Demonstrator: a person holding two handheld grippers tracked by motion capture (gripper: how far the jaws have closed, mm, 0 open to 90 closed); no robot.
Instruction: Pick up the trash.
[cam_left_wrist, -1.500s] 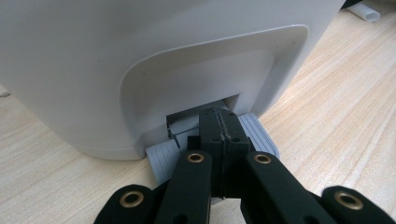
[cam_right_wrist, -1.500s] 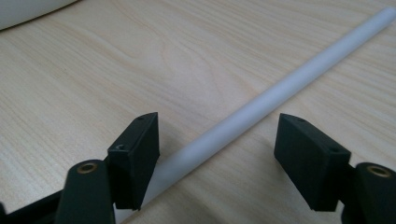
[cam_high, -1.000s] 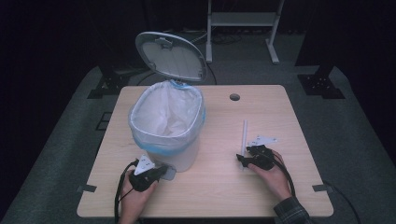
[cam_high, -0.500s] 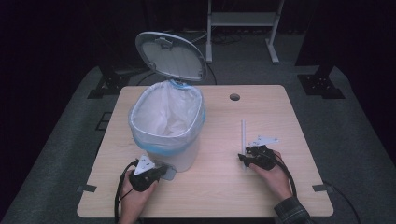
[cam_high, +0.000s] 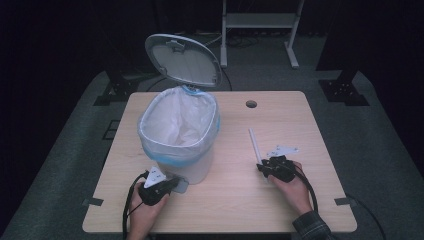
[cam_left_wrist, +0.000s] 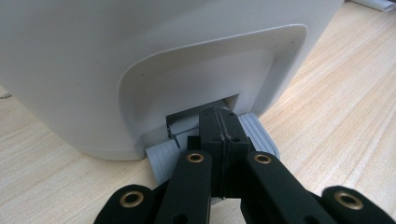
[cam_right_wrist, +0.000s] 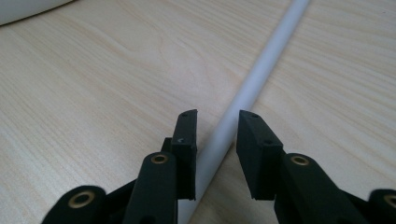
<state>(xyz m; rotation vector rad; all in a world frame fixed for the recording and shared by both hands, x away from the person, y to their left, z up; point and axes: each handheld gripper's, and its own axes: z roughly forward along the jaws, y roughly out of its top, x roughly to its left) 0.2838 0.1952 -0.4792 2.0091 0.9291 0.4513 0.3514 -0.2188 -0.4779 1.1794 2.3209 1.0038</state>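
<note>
My right jaws (cam_right_wrist: 215, 135) have just been closing around one white tube (cam_high: 255, 145), lying at four o'clock from one pedal bin (cam_high: 179, 137). My left jaws (cam_left_wrist: 218, 135), pressed together, rest on its pedal (cam_left_wrist: 161, 161). Nothing else has moved on the worktop (cam_high: 300, 115).

Lab: dark backdrop, metal stands (cam_high: 260, 22), test table (cam_high: 295, 120).

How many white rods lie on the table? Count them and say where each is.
1. The white rod lies on the table right of the bin, its near end between the right gripper's jaws.
</note>
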